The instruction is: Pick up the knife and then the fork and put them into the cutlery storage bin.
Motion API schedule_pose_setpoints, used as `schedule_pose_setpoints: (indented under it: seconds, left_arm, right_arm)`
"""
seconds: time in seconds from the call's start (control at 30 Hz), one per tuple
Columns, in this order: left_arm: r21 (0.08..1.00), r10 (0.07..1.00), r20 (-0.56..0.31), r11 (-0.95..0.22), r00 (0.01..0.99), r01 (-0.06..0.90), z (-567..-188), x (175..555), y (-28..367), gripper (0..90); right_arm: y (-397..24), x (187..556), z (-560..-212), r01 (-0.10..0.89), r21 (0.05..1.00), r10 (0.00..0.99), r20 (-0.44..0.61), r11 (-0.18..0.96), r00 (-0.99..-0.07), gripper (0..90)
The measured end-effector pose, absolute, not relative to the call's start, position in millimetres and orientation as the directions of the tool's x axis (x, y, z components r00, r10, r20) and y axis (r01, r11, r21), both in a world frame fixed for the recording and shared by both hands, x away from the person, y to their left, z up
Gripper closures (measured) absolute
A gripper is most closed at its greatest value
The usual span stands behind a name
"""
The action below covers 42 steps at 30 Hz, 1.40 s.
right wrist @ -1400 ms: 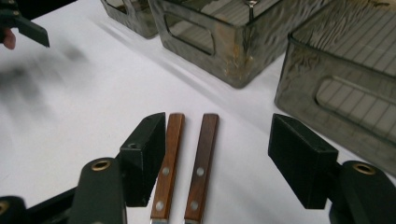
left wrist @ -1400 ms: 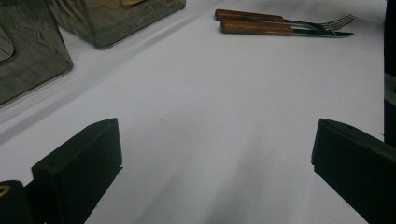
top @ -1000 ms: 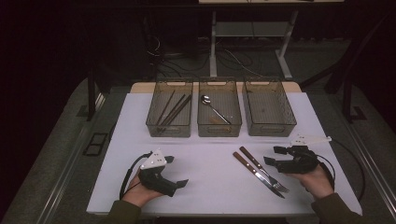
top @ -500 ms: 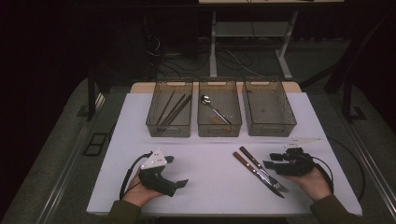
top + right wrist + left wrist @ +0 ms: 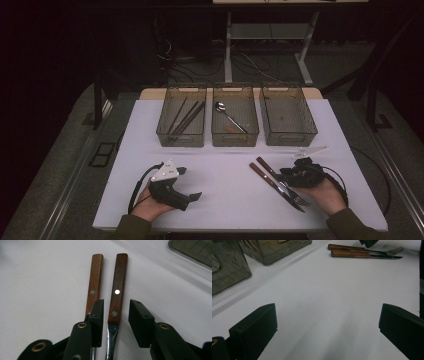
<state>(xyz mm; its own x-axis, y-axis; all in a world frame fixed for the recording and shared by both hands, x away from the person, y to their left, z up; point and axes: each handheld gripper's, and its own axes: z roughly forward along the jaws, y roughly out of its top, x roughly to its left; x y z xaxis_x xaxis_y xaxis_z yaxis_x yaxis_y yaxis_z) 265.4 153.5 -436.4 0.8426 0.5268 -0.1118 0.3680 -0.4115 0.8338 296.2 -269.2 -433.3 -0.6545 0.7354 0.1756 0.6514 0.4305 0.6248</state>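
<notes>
A fork (image 5: 272,171) and a knife (image 5: 262,176), both with brown wooden handles, lie side by side on the white table (image 5: 225,205) at the front right. My right gripper (image 5: 286,176) is down over them. In the right gripper view its jaws stand open on either side of the fork handle (image 5: 117,292), with a small gap on each side, and the knife handle (image 5: 94,282) lies just outside the left jaw. My left gripper (image 5: 189,183) rests at the front left, wide open (image 5: 327,320), with bare table between its jaws. The fork (image 5: 362,249) and knife (image 5: 362,255) lie far ahead of it.
Three smoky see-through bins stand in a row at the back. The left bin (image 5: 180,139) holds dark chopsticks (image 5: 186,117), the middle bin (image 5: 235,140) a spoon (image 5: 225,112), and the right bin (image 5: 292,139) looks bare. Cables trail from both grippers.
My right gripper has dropped slightly and moved in over the cutlery, so its jaws now straddle the fork handle. The left gripper has stayed still.
</notes>
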Motion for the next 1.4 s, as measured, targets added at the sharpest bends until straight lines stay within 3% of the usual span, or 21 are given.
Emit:
schedule_pose_setpoints:
  seconds: [0.73,1.4]
  left_arm:
    - [0.834,0.525,-0.114,-0.412,0.844,0.368,-437,266,153,0.5]
    - [0.832,0.522,-0.116,-0.413,0.845,0.369,-437,266,152,0.5]
  right_arm:
    - [-256,302,-437,0.635,0.554,0.714,0.101,0.538,-0.693,74.3]
    - [-238,324,-426,0.669,0.361,0.691,0.086,0.650,-0.718,75.4]
